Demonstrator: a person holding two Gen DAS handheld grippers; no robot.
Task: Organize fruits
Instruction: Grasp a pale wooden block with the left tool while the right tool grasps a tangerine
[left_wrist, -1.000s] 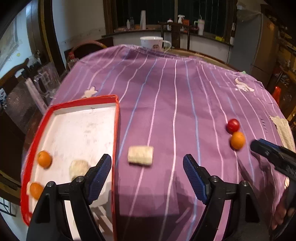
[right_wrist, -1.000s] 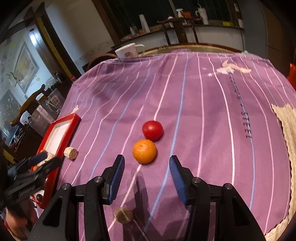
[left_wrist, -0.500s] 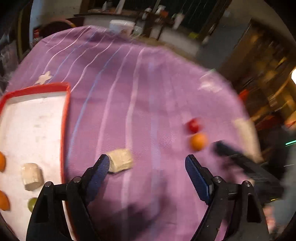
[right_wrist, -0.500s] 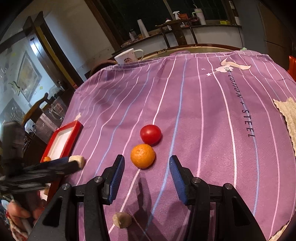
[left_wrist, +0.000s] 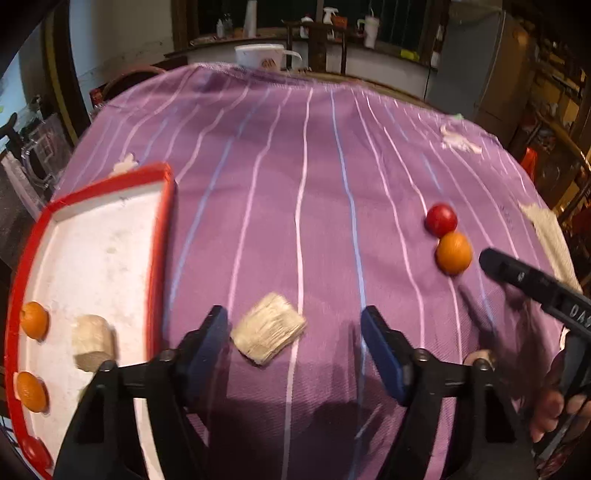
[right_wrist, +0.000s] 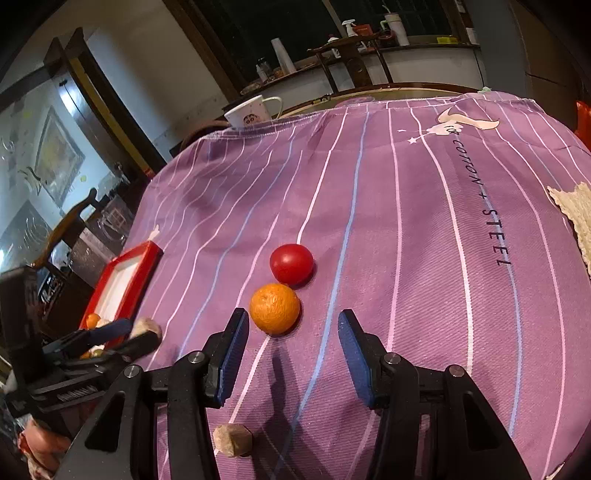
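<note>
Downward, left tongs astride block

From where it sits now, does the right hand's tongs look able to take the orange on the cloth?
Probably yes. The right tongs stand open just short of the orange, nothing between them. Only the red tomato touching its far side might get nudged.

Orange touching red tomato, on cloth.
</note>
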